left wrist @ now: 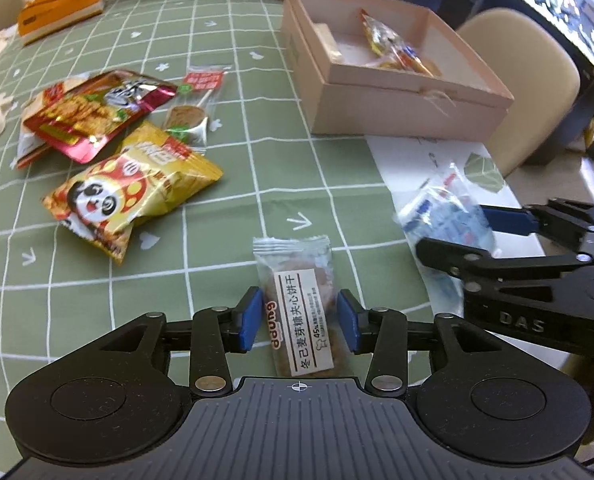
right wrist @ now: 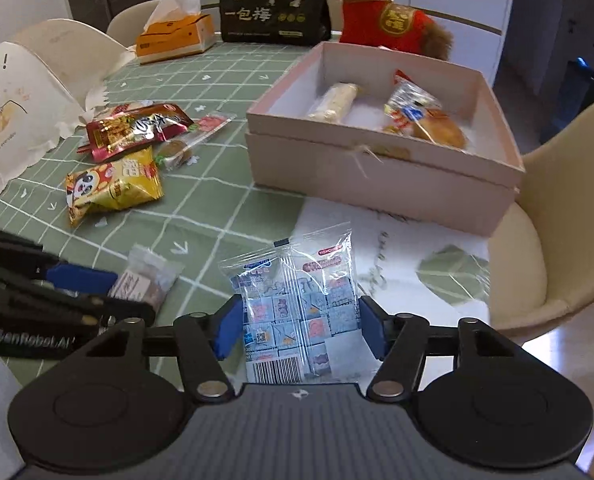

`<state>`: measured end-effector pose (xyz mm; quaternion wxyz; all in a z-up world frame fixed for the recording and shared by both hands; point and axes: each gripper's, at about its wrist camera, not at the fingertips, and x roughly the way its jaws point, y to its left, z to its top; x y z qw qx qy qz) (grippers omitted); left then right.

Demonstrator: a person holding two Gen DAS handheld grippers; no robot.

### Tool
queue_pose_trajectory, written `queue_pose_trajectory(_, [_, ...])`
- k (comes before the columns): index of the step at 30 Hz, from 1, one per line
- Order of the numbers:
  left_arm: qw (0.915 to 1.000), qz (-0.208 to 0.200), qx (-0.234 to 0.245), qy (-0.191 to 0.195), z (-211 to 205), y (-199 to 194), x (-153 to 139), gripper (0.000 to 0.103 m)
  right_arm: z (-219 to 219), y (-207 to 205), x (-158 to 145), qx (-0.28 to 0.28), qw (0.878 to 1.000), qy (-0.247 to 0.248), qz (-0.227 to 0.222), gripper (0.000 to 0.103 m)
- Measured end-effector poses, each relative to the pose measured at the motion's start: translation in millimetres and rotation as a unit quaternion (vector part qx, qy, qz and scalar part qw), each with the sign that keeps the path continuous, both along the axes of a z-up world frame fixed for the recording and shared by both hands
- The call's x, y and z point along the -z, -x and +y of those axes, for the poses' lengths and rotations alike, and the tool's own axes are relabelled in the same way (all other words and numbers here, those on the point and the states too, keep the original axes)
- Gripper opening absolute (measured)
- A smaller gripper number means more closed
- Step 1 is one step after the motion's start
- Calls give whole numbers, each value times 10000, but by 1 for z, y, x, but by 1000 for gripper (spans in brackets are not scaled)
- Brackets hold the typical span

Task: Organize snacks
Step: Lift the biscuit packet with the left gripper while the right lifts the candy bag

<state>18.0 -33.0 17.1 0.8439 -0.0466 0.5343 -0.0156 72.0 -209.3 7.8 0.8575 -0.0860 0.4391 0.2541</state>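
My left gripper (left wrist: 299, 322) is open around a clear-wrapped biscuit packet (left wrist: 299, 300) that lies on the green checked tablecloth, with a gap on each side. My right gripper (right wrist: 300, 328) has its blue pads against both sides of a clear packet of blue-printed sweets (right wrist: 297, 312), also seen in the left wrist view (left wrist: 445, 220). A pink open box (right wrist: 377, 168) stands beyond and holds a pale roll (right wrist: 337, 100) and a wrapped bun (right wrist: 425, 116). A yellow panda bag (left wrist: 133, 188), a red snack bag (left wrist: 93, 112) and a small clear packet (left wrist: 193, 108) lie to the left.
An orange tissue box (right wrist: 173, 36), a black bag (right wrist: 273, 6) and a red plush toy (right wrist: 385, 12) stand at the table's far edge. A white printed paper (right wrist: 13, 112) lies far left. Beige chairs (right wrist: 557, 220) stand at the right edge.
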Motion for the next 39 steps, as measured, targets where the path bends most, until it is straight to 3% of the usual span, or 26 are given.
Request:
queue_pose_trajectory(8, [9984,-83,359,-440,-15,10,3,49,-9,8,-14,140,9999,59,-48,60])
queue_pose_trajectory(16, [9974,-285,339,-564,-19,17,3,48,-17,13,-26,151,9996,-136,-194,59])
queue_pose_trajectory(21, [9974,-298,360,-552,-21,21,3,46,-22,14,-22,160,9996,-194,-126,60])
queue_pose_trajectory(25, [9984,-233,301,-419,-21,23,2,44,-27,18,-18,126,9994,-284,-133,76])
queue_pose_trajectory(28, [9992,-202,243,-239,-22,23,1,44,-27,22,-13,-67,9996,-229,-126,76])
queue_pose_trajectory(33, [9990,-84,302,-332,-26,21,2,44,-18,23,-1,-339,9993,36,-180,76])
queue_pose_trajectory(36, [9991,-38,302,-310,-25,20,2,44,-13,14,6,-259,9994,111,-202,76])
queue_pose_trajectory(39, [9990,-36,313,-309,-25,21,1,46,-14,-5,13,-37,9999,-106,99,77])
